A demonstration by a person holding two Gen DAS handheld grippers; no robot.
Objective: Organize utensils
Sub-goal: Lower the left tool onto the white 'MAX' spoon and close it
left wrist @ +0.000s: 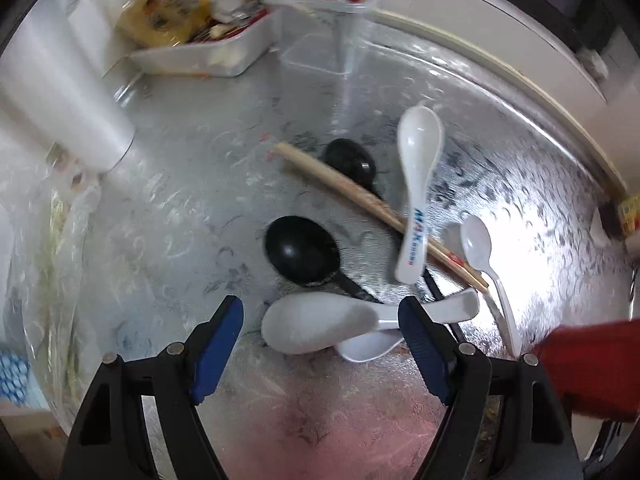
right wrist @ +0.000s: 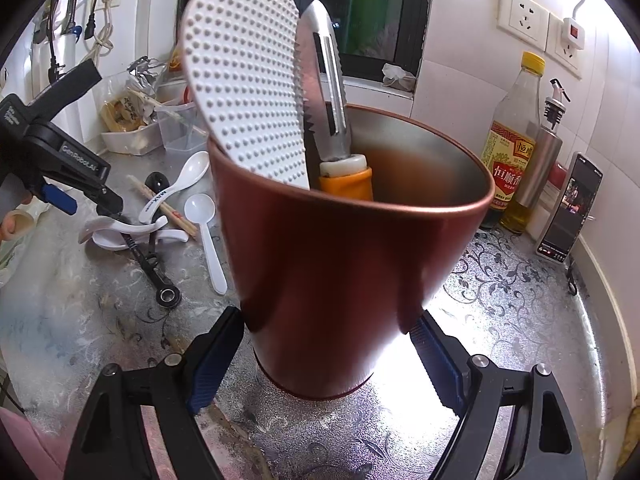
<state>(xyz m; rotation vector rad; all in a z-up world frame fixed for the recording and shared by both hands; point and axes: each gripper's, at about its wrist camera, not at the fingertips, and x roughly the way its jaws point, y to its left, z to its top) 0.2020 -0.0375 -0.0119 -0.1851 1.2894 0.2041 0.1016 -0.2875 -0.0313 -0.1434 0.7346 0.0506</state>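
Foil-patterned counter (left wrist: 180, 200) under window (right wrist: 376, 16), tiled wall (right wrist: 460, 80), sockets (right wrist: 522, 16).

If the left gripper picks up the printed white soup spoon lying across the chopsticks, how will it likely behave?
The printed white soup spoon looks glossy, so it is probably stiff and slippery between the pads. It rests across the chopsticks, so lifting or nudging it may rock it and roll them. If it is ceramic, which I cannot tell, a drop could chip it.
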